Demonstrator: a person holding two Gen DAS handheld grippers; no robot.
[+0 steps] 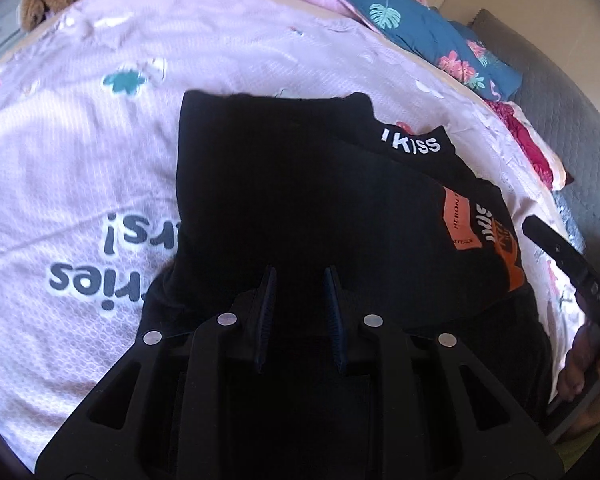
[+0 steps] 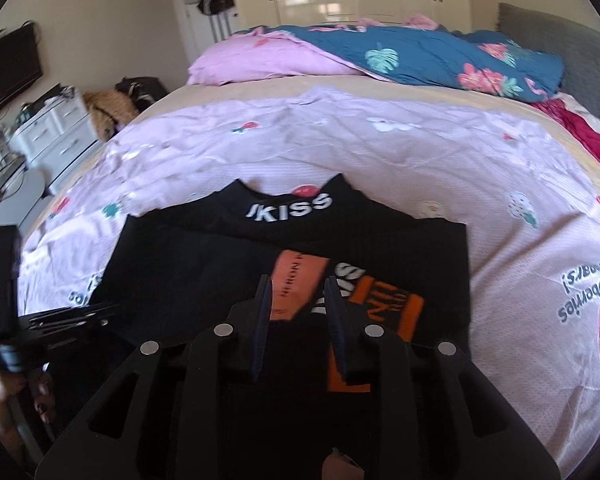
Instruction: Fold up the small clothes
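A black garment (image 1: 280,184) with white "IKISS" lettering and orange patches lies folded on the pink printed bed sheet (image 1: 80,160). My left gripper (image 1: 300,276) hovers over its near edge. The jaws stand apart, their ridged blue pads are bare, and only dark cloth lies beneath. In the right wrist view the same garment (image 2: 204,256) lies flat. My right gripper (image 2: 296,280) is open above its orange print, which shows between the fingers. The right tool (image 1: 560,256) reaches in from the right edge. The left tool (image 2: 8,280) is at the left, held by a hand (image 2: 4,392).
A blue floral quilt (image 2: 440,56) and a pink quilt (image 2: 260,60) are bunched at the far end of the bed. A grey headboard (image 2: 580,60) and red cloth (image 2: 588,136) are on the right. A white dresser (image 2: 52,128) stands left of the bed.
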